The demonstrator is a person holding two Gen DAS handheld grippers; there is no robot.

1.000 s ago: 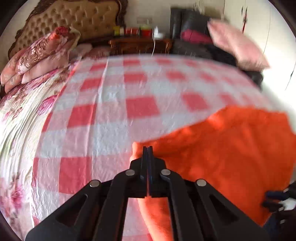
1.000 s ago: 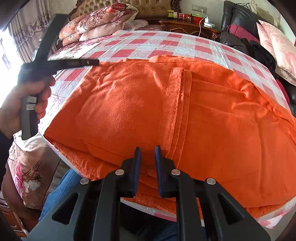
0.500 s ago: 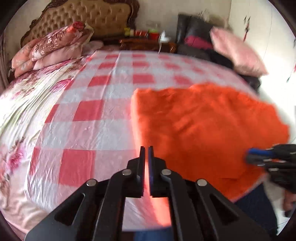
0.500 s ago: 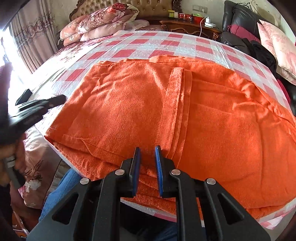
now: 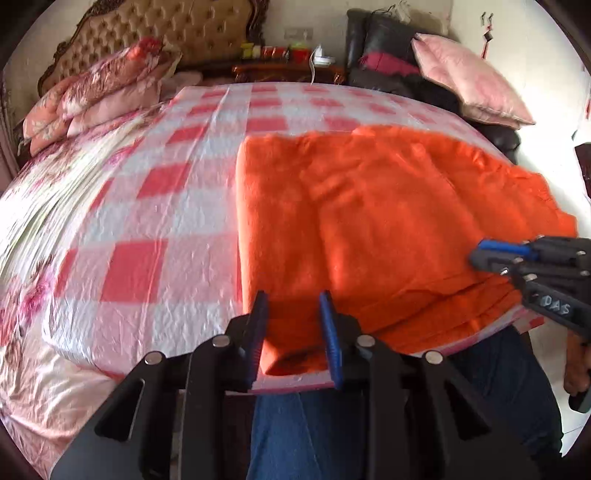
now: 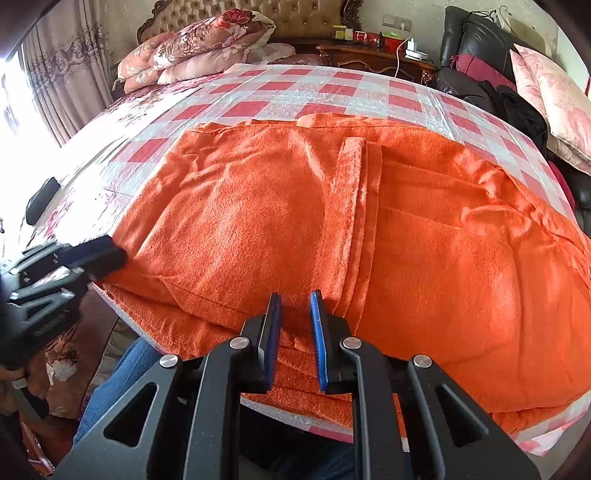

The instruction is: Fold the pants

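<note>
Fingers (image 5: 260, 325) straddle pants (image 5: 369, 229) corner.

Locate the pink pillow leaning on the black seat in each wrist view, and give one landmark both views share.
Left wrist view: the pink pillow sits upper right, above the far right edge of the orange pants.
Right wrist view: the same pillow lies at the far right edge, cut off by the frame.
Shared landmark: the tufted headboard at the top.
</note>
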